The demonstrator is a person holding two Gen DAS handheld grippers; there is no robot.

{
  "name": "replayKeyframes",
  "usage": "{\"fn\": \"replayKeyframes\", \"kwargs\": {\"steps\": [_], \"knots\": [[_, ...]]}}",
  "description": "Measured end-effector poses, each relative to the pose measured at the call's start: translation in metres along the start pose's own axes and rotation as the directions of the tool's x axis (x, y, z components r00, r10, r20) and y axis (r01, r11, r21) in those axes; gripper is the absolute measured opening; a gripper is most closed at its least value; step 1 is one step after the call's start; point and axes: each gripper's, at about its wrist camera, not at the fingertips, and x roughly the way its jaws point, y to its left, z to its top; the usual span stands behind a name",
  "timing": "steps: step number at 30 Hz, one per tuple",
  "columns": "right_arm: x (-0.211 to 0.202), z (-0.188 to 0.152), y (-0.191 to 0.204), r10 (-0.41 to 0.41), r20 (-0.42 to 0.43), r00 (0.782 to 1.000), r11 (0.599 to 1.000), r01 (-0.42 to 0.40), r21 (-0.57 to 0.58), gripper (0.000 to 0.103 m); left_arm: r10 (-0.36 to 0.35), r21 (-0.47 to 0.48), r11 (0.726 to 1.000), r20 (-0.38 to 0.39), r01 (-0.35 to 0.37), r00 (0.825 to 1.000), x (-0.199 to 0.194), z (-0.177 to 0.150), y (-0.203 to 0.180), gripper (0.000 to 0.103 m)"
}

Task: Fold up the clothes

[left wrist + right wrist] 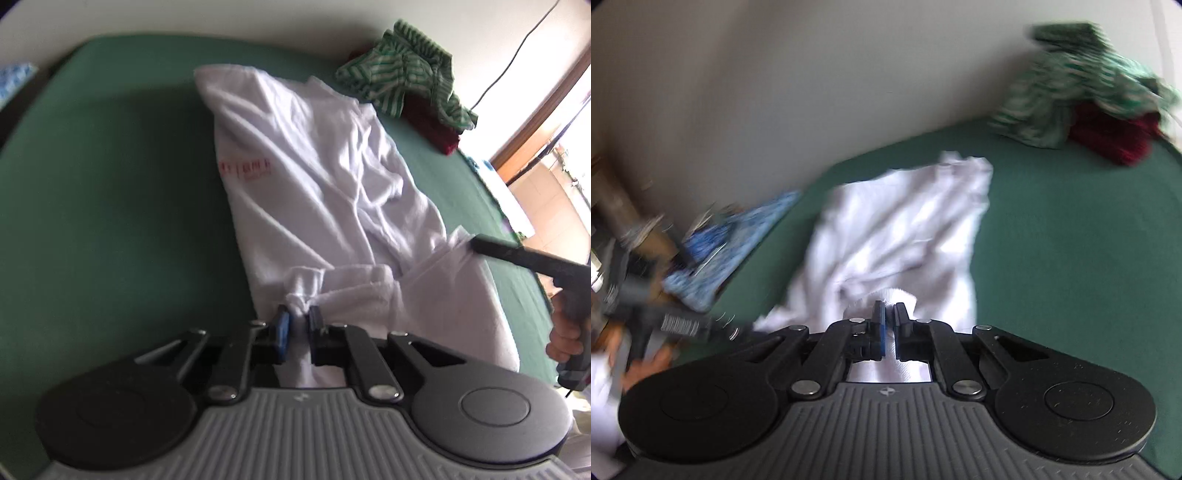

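A white T-shirt (314, 177) with a small red print lies lengthwise on the green bed (110, 184), folded narrow. My left gripper (299, 314) is shut on a bunched bit of its near edge. To the right, my right gripper (476, 243) pinches another part of the same near edge, with a hand on its grip. In the right wrist view the white T-shirt (901, 229) stretches away from my right gripper (889, 308), whose jaws are shut on white cloth. The left gripper (679, 325) shows blurred at the left edge.
A green-and-white striped garment (406, 77) lies over a dark red one (439, 133) at the far right corner of the bed, also the striped garment (1082, 85). A blue patterned cloth (738, 236) lies at the bed's left side. A white wall (775, 92) runs behind.
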Motion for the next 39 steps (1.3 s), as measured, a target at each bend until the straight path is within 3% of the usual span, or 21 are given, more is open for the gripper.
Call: {"fn": "replayKeyframes", "kwargs": {"steps": [3, 4, 7, 9, 10, 11, 13, 15, 17, 20, 22, 24, 25, 27, 29, 30, 32, 35, 36, 39], "knots": [[0.02, -0.005, -0.014, -0.067, -0.053, 0.996, 0.998, 0.068, 0.002, 0.005, 0.018, 0.006, 1.0, 0.0, -0.018, 1.0, -0.001, 0.002, -0.002, 0.013], [0.019, -0.004, -0.015, -0.067, -0.044, 0.997, 0.998, 0.067, 0.004, 0.01, 0.024, 0.011, 1.0, 0.004, -0.024, 1.0, -0.002, 0.002, -0.003, 0.014], [0.004, 0.0, -0.012, -0.08, 0.011, 0.997, 0.997, 0.08, 0.013, 0.043, 0.024, 0.018, 1.0, 0.034, -0.025, 0.999, -0.011, 0.005, -0.006, 0.017], [-0.011, 0.002, -0.004, -0.063, 0.063, 0.996, 0.998, 0.065, -0.027, 0.04, 0.02, 0.026, 0.999, 0.063, -0.022, 0.998, -0.016, 0.01, -0.011, 0.026], [-0.015, 0.002, 0.003, -0.034, 0.063, 0.997, 0.998, 0.037, -0.06, 0.034, 0.025, 0.037, 0.999, 0.069, -0.028, 0.997, -0.015, 0.012, -0.014, 0.029], [-0.016, 0.001, 0.011, 0.006, 0.045, 0.999, 0.995, -0.002, -0.096, 0.023, 0.033, 0.049, 0.998, 0.068, -0.037, 0.997, -0.011, 0.014, -0.017, 0.029], [-0.009, -0.004, 0.031, 0.069, -0.017, 0.997, 0.978, -0.071, -0.198, 0.02, 0.057, 0.067, 0.996, 0.049, -0.06, 0.997, 0.001, 0.017, -0.021, 0.029], [0.006, -0.012, 0.049, 0.067, -0.07, 0.995, 0.943, -0.086, -0.322, 0.02, 0.096, 0.077, 0.992, 0.029, -0.098, 0.995, 0.015, 0.017, -0.023, 0.029], [0.026, -0.016, 0.054, 0.003, -0.105, 0.994, 0.913, -0.046, -0.404, 0.016, 0.133, 0.091, 0.986, 0.034, -0.136, 0.99, 0.019, 0.017, -0.024, 0.029], [0.036, -0.009, 0.036, -0.051, -0.081, 0.995, 0.943, 0.021, -0.333, 0.0, 0.145, 0.079, 0.985, 0.076, -0.151, 0.987, 0.004, 0.022, -0.024, 0.029], [0.04, -0.002, 0.021, -0.082, -0.06, 0.995, 0.962, 0.063, -0.264, 0.0, 0.153, 0.087, 0.983, 0.125, -0.164, 0.98, -0.016, 0.024, -0.027, 0.031], [0.032, -0.001, 0.02, -0.084, -0.041, 0.996, 0.966, 0.071, -0.248, 0.003, 0.135, 0.125, 0.98, 0.155, -0.155, 0.979, -0.037, 0.022, -0.033, 0.04], [0.024, -0.001, 0.022, -0.075, -0.027, 0.997, 0.966, 0.066, -0.248, 0.012, 0.107, 0.155, 0.979, 0.159, -0.132, 0.981, -0.045, 0.019, -0.038, 0.043], [0.01, -0.003, 0.028, -0.003, -0.031, 0.999, 0.969, -0.005, -0.246, 0.014, 0.017, 0.191, 0.981, 0.136, -0.044, 0.991, -0.051, 0.011, -0.051, 0.051], [0.011, -0.009, 0.036, 0.057, -0.085, 0.995, 0.962, -0.077, -0.261, 0.014, -0.046, 0.212, 0.977, 0.091, 0.026, 0.995, -0.04, 0.003, -0.063, 0.053], [0.013, -0.012, 0.04, 0.083, -0.118, 0.99, 0.957, -0.112, -0.269, 0.016, -0.04, 0.223, 0.975, 0.077, 0.021, 0.996, -0.029, 0.0, -0.068, 0.054], [0.028, -0.018, 0.041, 0.049, -0.16, 0.986, 0.954, -0.094, -0.284, 0.017, -0.013, 0.223, 0.975, 0.049, 0.002, 0.999, -0.006, -0.002, -0.072, 0.05], [0.039, -0.01, 0.027, 0.008, -0.107, 0.994, 0.978, -0.03, -0.208, 0.001, 0.063, 0.148, 0.987, 0.036, -0.068, 0.997, 0.024, 0.008, -0.058, 0.039], [0.04, -0.007, 0.022, -0.022, -0.085, 0.996, 0.984, 0.006, -0.179, 0.0, 0.072, 0.124, 0.989, 0.043, -0.077, 0.996, 0.025, 0.014, -0.053, 0.042], [0.028, -0.001, 0.017, -0.031, -0.062, 0.998, 0.991, 0.022, -0.134, 0.009, 0.075, 0.125, 0.989, 0.05, -0.081, 0.996, 0.018, 0.023, -0.051, 0.039]]}}
